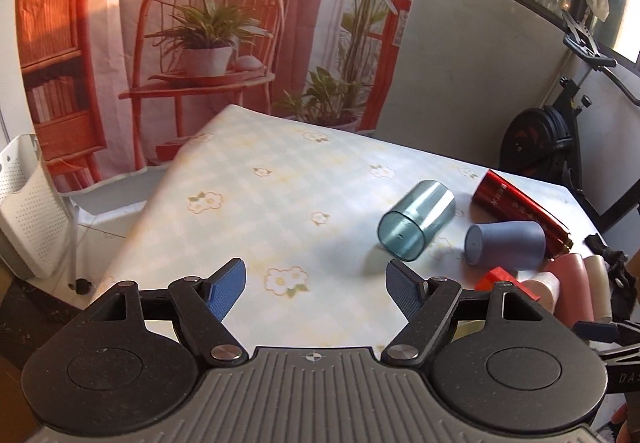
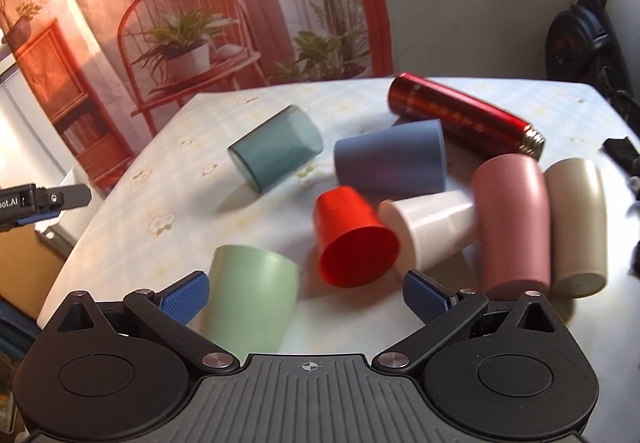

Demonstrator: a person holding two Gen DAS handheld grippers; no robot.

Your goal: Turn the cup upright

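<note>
Several cups lie on their sides on the floral tablecloth (image 2: 168,179). In the right wrist view: a clear teal cup (image 2: 276,153), a blue-grey cup (image 2: 392,159), a red cup (image 2: 352,239), a white cup (image 2: 436,227), a pink tumbler (image 2: 512,227), a beige tumbler (image 2: 576,227) and a pale green cup (image 2: 250,299). My right gripper (image 2: 306,297) is open, with the green cup just inside its left finger. My left gripper (image 1: 316,289) is open and empty, short of the teal cup (image 1: 416,221) and blue-grey cup (image 1: 506,243).
A red flask (image 2: 464,115) lies at the back of the table, also in the left wrist view (image 1: 520,213). A printed curtain (image 1: 200,23) hangs behind. A white basket (image 1: 28,203) stands at the left, an exercise bike (image 1: 548,139) at the right.
</note>
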